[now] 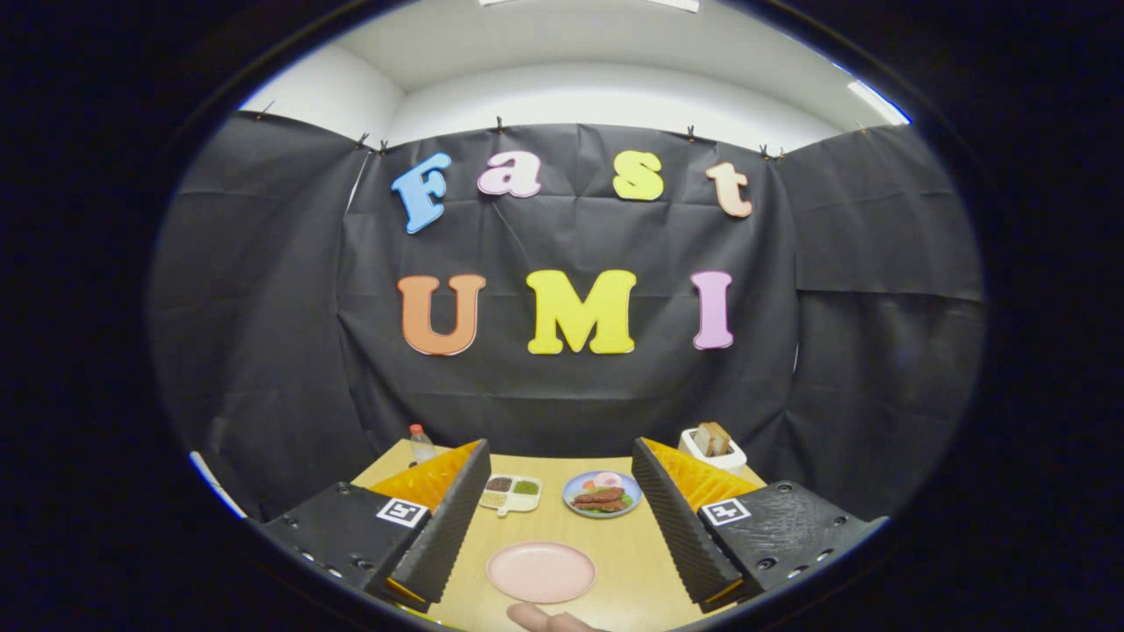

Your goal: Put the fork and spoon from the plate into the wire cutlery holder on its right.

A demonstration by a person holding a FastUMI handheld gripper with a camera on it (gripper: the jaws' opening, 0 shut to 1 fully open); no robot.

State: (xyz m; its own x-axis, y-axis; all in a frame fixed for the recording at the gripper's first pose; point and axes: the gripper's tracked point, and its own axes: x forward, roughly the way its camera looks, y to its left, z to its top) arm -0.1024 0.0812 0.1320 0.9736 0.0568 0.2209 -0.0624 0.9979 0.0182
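Wooden and pale tan, the bench [615,562] spreads out ahead of the hand-held gripper [558,527], whose two fingers stand wide apart with nothing held between them, raised above the surface. Between the fingers, near their tips, a pink round plate [541,571] lies flat on the bench; its face looks bare, and I cannot make out a fork or spoon on it, nor a wire cutlery holder beside it. Just in front of the plate, a fingertip [546,620] of a person pokes in over the near edge of the bench. Beyond the plate, also between the fingers, sits a blue-rimmed plate of food [602,494] with brown pieces and something pink on top. Left of it lies a white divided tray [510,493] with dark, green and pale fillings. At the far right corner stands a white holder with slices of bread [712,444]. At the far left corner stands a small clear bottle [421,442] with a red cap.
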